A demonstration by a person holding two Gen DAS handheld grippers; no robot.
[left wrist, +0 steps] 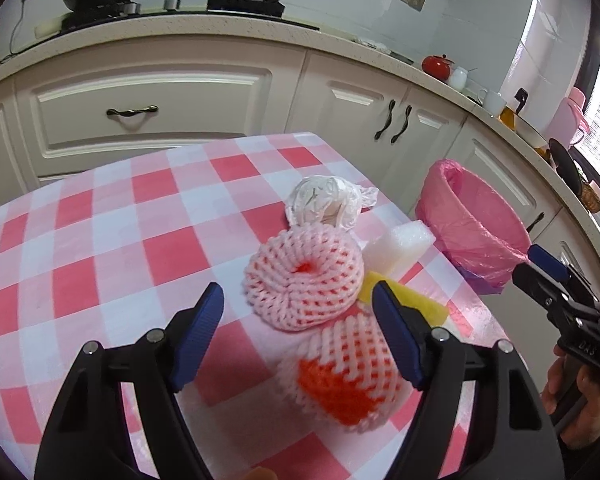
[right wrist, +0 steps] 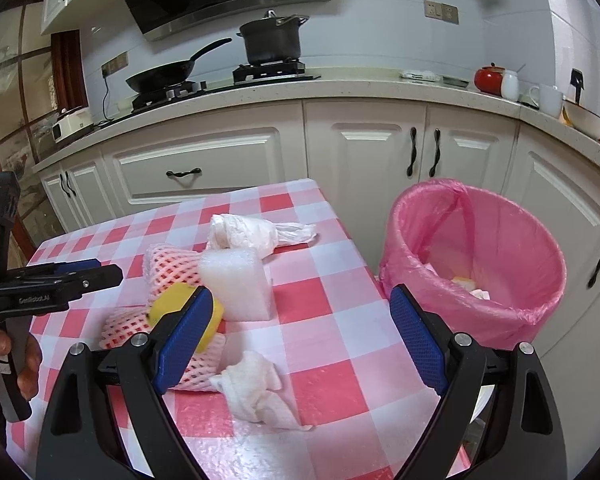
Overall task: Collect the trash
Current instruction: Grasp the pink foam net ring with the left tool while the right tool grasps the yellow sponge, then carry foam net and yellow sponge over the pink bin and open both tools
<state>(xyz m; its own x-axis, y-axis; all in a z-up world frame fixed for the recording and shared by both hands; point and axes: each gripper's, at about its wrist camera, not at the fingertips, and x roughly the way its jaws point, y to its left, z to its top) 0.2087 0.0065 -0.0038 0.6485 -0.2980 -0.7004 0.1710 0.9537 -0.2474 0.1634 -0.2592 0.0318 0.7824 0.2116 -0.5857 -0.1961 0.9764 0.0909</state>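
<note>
Both tongs, left tongs (left wrist: 298,320) and right tongs (right wrist: 302,334), are hanging open, empty, over worktop (right wrist: 324,344) litter near its right edge; best closing squarely on the crumpled tissue (right wrist: 256,394) before swinging to the bin (right wrist: 476,264).

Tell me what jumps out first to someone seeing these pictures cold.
The red-and-white checked tablecloth grabs the eye, with trash heaped on it: pink foam fruit nets, a white foam block, a knotted plastic bag and a crumpled tissue. Right of the table stands a pink-lined bin, some scraps already inside.
</note>
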